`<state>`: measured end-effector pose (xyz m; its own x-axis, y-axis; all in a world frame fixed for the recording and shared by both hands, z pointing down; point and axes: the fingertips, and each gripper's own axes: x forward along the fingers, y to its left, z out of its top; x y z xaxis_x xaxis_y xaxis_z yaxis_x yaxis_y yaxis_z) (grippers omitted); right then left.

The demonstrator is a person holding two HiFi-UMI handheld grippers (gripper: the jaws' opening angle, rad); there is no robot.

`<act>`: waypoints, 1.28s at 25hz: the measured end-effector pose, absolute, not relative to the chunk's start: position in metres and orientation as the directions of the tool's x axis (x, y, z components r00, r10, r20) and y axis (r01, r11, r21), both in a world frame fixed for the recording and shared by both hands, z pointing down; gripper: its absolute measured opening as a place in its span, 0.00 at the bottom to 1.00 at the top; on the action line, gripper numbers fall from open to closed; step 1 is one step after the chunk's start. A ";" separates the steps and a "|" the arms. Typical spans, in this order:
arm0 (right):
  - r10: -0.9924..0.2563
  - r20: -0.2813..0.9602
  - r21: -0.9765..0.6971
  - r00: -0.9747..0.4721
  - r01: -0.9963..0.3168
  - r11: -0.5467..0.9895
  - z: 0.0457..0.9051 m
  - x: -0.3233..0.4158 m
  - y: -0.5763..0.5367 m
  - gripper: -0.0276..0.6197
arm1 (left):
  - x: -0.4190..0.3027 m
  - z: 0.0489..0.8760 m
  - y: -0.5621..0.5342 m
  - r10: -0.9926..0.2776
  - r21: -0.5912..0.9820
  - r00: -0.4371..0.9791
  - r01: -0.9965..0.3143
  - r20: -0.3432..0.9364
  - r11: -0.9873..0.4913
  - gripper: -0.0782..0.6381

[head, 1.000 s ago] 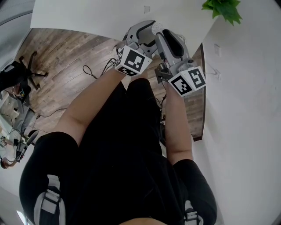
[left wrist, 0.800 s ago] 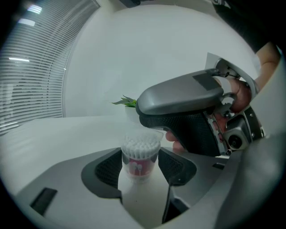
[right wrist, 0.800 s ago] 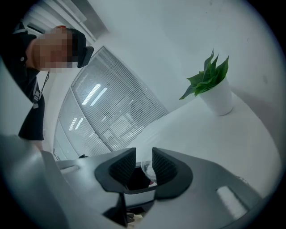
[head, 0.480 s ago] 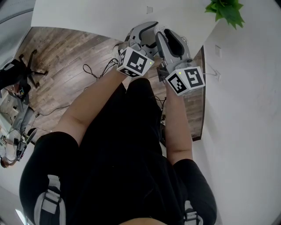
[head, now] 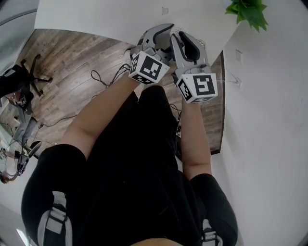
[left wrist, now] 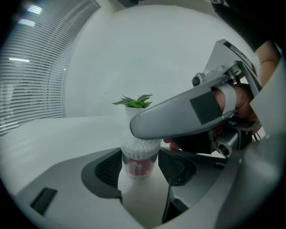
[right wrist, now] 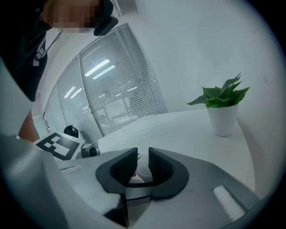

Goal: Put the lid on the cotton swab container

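Observation:
The cotton swab container (left wrist: 139, 162), clear with a red label and white swab heads at its top, stands upright between the pads of my left gripper (left wrist: 140, 166), which is shut on its body. My right gripper (right wrist: 142, 164) reaches in from the right, and one of its grey fingers (left wrist: 178, 116) lies across the container's top. Its jaws have just been closing and stand narrowly apart, with something white and a bit of red in the gap. No lid can be made out. In the head view both grippers (head: 161, 32) (head: 182, 34) meet over the white table's (head: 96, 19) near edge.
A potted green plant (right wrist: 221, 107) stands on the table beyond the grippers, at the far right corner (head: 246, 10) in the head view. Wood floor with cables (head: 103, 77) lies below, and a white wall (head: 269, 144) runs along the right.
The right gripper has rolled: its marker cube turned and shifted left towards the left cube. Its fingers now cover the swab heads that showed a second ago. The left gripper kept still.

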<state>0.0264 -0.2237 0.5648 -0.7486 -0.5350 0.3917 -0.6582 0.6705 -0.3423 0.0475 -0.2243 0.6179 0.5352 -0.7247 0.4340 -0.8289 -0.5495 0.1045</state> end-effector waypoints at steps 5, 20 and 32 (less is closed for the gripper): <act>-0.559 0.430 -0.229 -0.709 -0.684 0.692 0.569 0.025 -0.224 0.16 | 0.047 0.618 -0.225 -0.721 0.108 0.539 -0.827 0.436 -0.552 0.47; -0.587 0.304 -0.311 -0.750 -0.661 0.683 0.515 0.031 -0.225 0.15 | 0.013 0.588 -0.180 -0.675 0.098 0.549 -0.806 0.492 -0.584 0.50; -0.629 0.136 -0.284 -0.766 -0.638 0.716 0.379 0.062 -0.174 0.14 | 0.018 0.405 -0.157 -0.677 0.090 0.684 -0.719 0.271 -0.690 0.37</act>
